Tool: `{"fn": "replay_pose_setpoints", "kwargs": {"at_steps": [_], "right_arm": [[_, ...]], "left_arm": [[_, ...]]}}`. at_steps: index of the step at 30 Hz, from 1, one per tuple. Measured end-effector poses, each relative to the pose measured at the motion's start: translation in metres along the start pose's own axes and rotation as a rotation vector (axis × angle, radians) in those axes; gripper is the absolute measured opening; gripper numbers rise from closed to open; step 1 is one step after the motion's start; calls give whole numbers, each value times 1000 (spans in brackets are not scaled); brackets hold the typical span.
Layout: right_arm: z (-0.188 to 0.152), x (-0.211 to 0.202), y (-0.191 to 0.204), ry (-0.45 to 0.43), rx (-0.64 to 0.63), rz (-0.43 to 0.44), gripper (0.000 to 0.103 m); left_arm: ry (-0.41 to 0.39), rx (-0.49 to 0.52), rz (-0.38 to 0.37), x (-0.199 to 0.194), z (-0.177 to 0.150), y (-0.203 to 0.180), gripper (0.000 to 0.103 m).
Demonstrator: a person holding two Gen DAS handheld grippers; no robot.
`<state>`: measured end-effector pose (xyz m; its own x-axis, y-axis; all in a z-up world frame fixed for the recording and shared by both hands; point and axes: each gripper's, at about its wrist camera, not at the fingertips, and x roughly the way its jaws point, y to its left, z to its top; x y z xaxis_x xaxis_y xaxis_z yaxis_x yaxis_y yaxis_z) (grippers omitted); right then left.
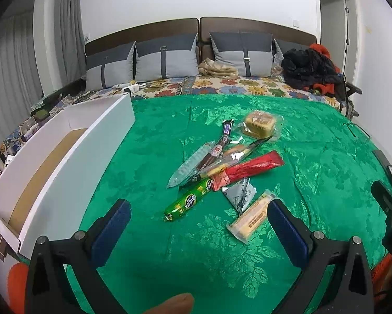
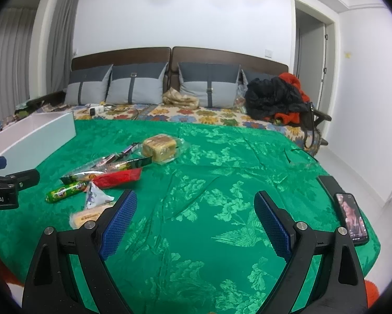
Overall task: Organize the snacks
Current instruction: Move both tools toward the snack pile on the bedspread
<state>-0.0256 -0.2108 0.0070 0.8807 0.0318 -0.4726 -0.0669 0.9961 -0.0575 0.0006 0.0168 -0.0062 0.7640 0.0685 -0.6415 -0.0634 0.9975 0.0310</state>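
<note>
Left wrist view has the left tool (image 1: 198, 225) hovering low over the green bedspread (image 1: 313, 144), fingers spread wide, nothing pinched. Just ahead of it is the snack pile. The green sausage stick (image 1: 189, 200) is nearest, between the fingers and a bit far, its long axis slanting from near-left to far-right. The yellow wafer pack (image 1: 251, 217) lies right beside the right finger, slanted the same way. Further out sit the silver pouch (image 1: 239, 192), the red packet (image 1: 248, 168) and the wrapped cake (image 1: 260, 124) at the far end. The white box (image 1: 73, 157) is off to the left, open, with nothing in it that I can see.

Right tool (image 2: 196, 222) is also spread and empty, but it's aimed at bare bedspread, with the pile off to its far left. So I'd say the left one is clearly closer to the snacks and the box. A phone (image 2: 353, 217) lies at the right edge of the bed.

Writing: the packets have print but it's too small to read. Only "Robot.AI" on the left tool's body is legible, in the right wrist view.
</note>
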Motion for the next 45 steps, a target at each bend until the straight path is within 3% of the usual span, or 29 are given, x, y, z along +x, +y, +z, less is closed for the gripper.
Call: {"fn": "replay_pose_setpoints", "kwargs": {"at_steps": [45], "right_arm": [[-5, 9, -10, 29, 47, -5, 93]], "left_arm": [[12, -40, 8, 4, -7, 20, 103]]}}
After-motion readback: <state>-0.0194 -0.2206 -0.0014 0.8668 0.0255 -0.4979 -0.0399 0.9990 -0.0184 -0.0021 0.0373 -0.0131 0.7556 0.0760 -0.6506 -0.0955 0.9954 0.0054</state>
